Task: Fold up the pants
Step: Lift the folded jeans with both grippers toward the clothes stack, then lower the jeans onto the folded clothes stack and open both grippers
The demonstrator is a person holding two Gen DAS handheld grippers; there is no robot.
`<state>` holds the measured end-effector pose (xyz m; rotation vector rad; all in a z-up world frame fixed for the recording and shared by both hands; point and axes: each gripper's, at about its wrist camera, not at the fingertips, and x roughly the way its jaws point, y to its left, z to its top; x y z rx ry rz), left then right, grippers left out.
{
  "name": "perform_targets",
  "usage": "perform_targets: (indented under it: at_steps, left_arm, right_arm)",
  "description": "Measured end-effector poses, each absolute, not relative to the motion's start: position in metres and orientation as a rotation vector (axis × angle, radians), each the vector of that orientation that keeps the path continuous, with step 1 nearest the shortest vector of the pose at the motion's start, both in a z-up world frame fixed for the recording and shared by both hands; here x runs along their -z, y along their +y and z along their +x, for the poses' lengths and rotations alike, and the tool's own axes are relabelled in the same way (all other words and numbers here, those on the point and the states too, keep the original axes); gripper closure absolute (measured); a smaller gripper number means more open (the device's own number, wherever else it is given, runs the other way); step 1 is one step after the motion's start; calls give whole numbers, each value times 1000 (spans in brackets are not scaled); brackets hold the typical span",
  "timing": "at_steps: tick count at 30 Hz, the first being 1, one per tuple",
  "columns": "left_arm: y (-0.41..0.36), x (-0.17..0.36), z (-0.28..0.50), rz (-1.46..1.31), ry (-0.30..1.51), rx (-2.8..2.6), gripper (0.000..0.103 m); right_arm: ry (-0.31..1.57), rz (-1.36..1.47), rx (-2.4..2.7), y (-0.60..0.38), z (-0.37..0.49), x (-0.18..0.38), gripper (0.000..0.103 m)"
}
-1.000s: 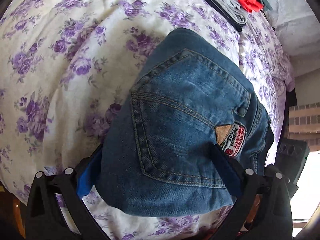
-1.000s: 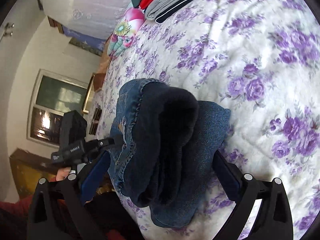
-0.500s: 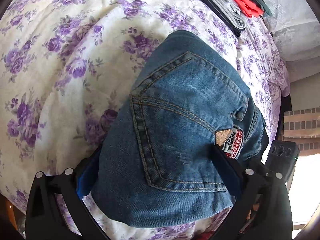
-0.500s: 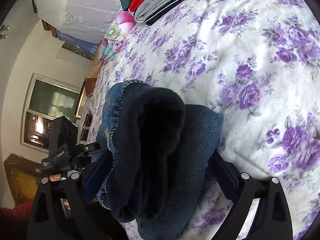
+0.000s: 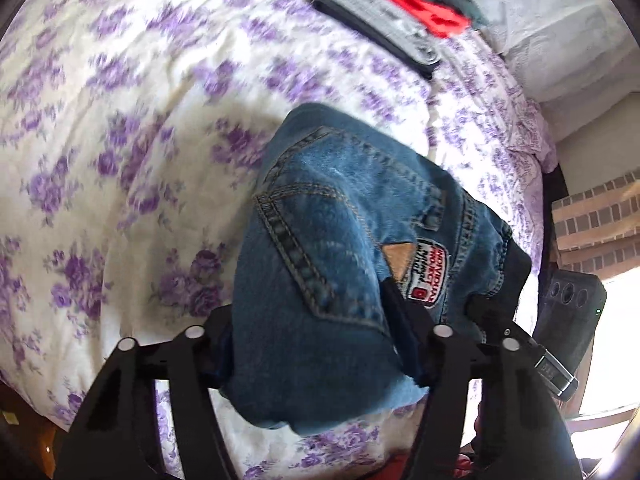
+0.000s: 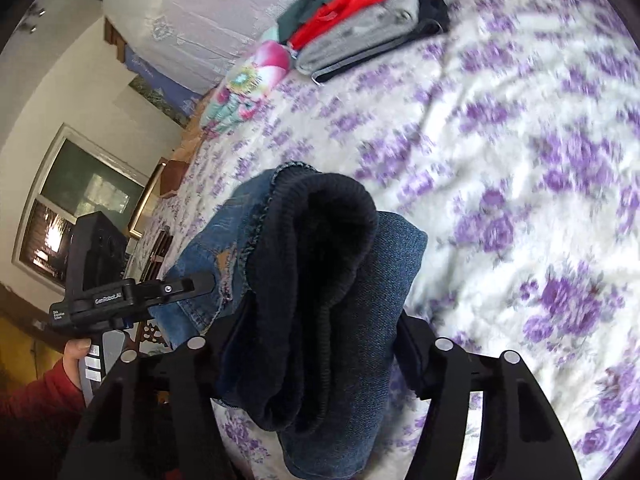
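Note:
A folded bundle of blue jeans (image 5: 340, 248) with a back pocket and a label patch hangs just above the purple-flowered bedspread (image 5: 120, 140). My left gripper (image 5: 312, 328) has its jaws closing on the bundle's near end, and the pads press into the denim. In the right wrist view the jeans (image 6: 332, 300) show their dark inner folds. My right gripper (image 6: 316, 344) is also closing on the bundle, squeezing it from both sides. The left gripper (image 6: 160, 292) grips the jeans' far side there, held by a hand (image 6: 76, 356) in a red sleeve.
A stack of folded clothes (image 5: 384, 20), grey, red and dark, lies at the far end of the bed (image 6: 540, 140). A colourful pillow (image 6: 248, 84) sits beside the stack (image 6: 360, 28). The bed's edge runs below the grippers, with a window (image 6: 80, 208) beyond.
Both grippers' jaws have narrowed from wide onto the jeans. The bundle has risen off the bedspread with both hands, and more of the bed shows.

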<state>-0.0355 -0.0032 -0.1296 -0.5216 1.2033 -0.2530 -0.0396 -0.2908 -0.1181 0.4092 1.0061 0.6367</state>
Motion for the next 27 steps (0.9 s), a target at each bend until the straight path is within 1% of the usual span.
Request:
perform_targets:
  at_steps: [1, 4, 13, 19, 23, 27]
  left_arm:
    - [-3, 126, -34, -525, 1195, 257, 48]
    - [-3, 110, -24, -534, 1146, 275, 51]
    - [-18, 37, 18, -503, 991, 365, 51]
    - [-25, -10, 58, -452, 908, 431, 51]
    - [-21, -34, 84, -429, 866, 471, 51]
    - [-13, -42, 98, -410, 846, 491, 51]
  right_arm:
    - [990, 392, -637, -290, -39, 112, 42]
    - [941, 367, -632, -290, -33, 94, 43]
    - [767, 319, -607, -308, 0, 14, 44]
    - [686, 305, -576, -313, 31, -26, 44]
    - [652, 306, -560, -309, 48, -43, 44]
    - [641, 309, -545, -301, 61, -47, 44]
